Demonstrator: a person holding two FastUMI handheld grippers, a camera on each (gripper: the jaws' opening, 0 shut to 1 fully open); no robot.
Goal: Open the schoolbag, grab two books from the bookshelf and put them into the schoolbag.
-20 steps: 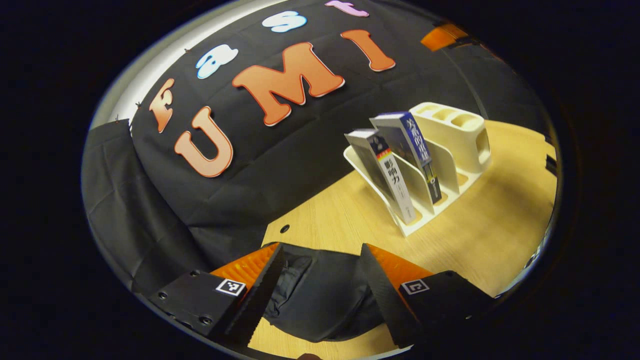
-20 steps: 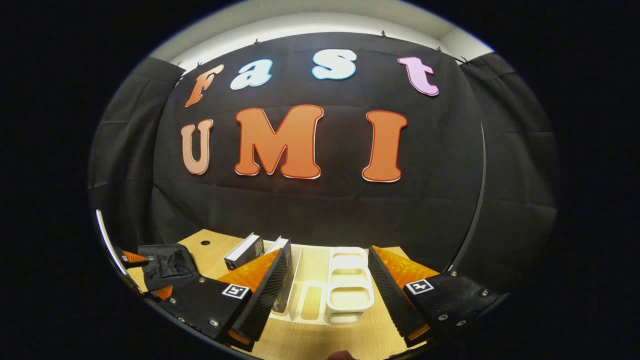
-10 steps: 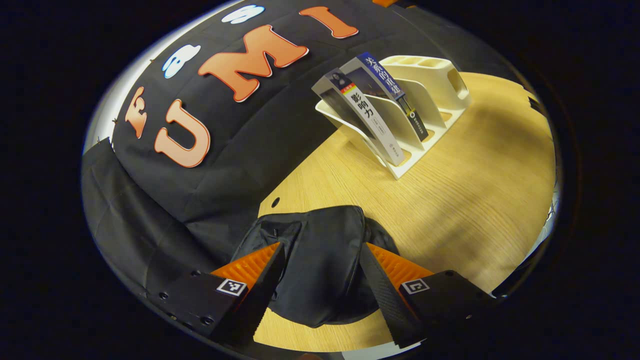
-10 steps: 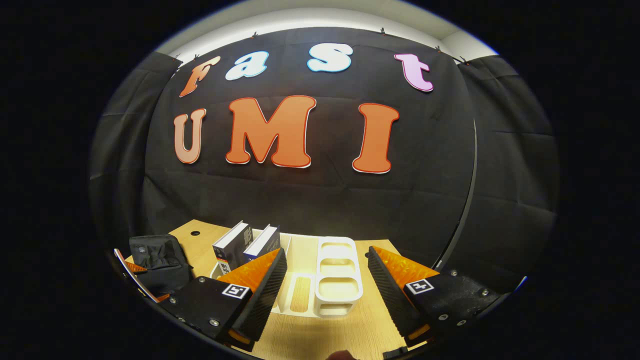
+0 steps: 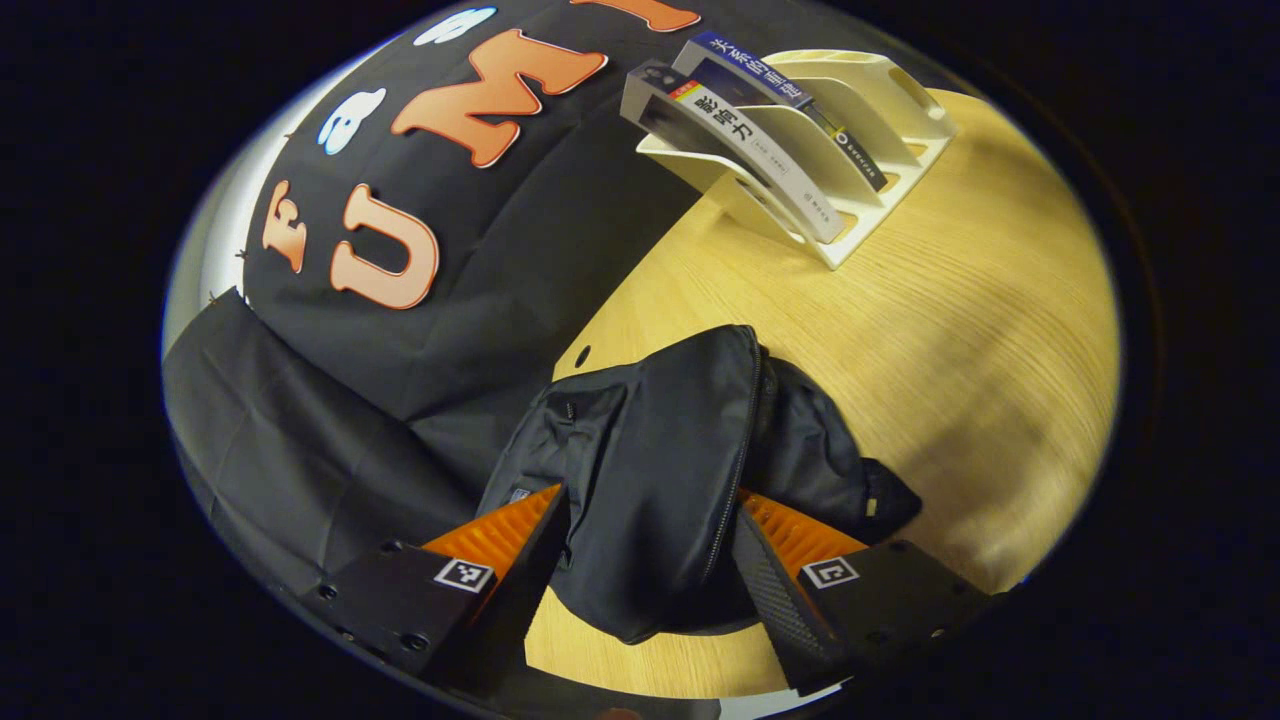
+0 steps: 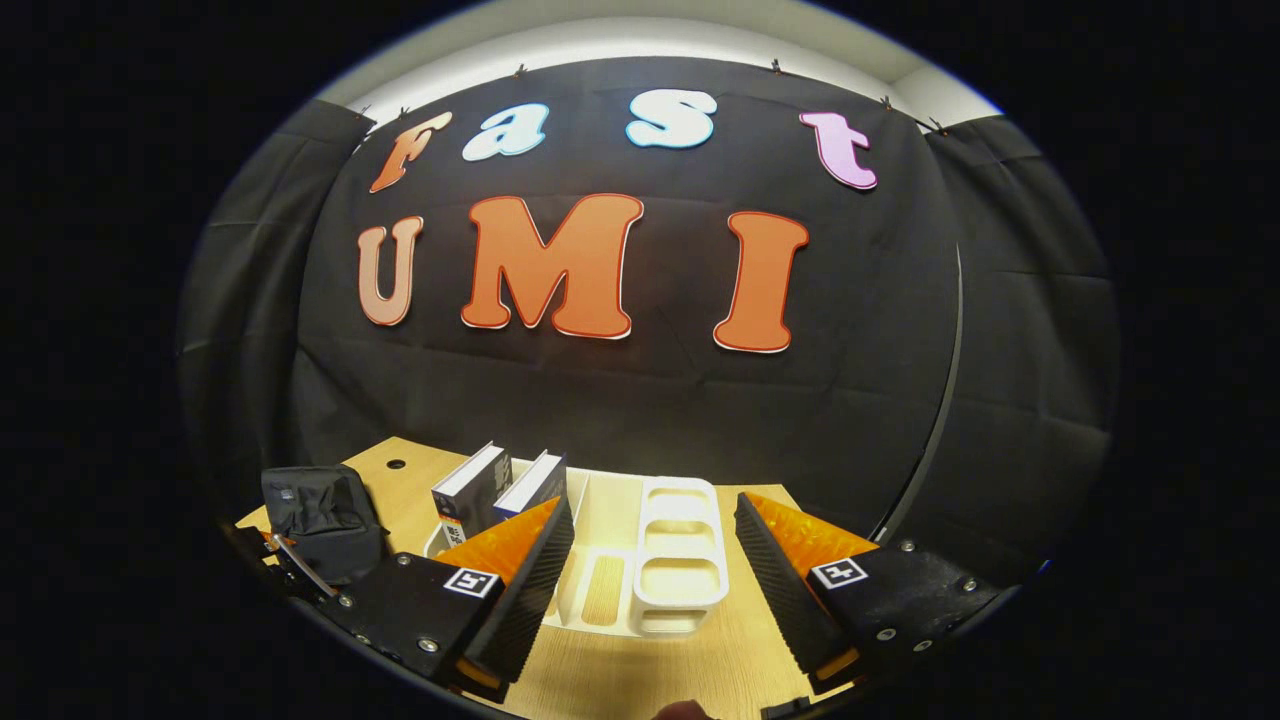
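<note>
Wooden table (image 5: 960, 330), cream bookshelf (image 5: 860, 130) beyond schoolbag (image 5: 660, 470)

My schoolbag (image 5: 650, 470) looks like matt black cloth; the bookshelf (image 5: 850, 130) is smooth cream plastic on a pale wood-grain table (image 5: 960, 330).

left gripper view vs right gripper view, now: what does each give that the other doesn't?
Left gripper view: the left gripper, open, close over the black schoolbag; the bag's zipper line, apparently closed; both book spines.

Right gripper view: the right gripper, open, facing the cream bookshelf; its empty slots from above; the book tops.

Shared: schoolbag, bookshelf, the white-spined book and the blue-spined book in the rack, the wooden table, the booth's black cloth.
</note>
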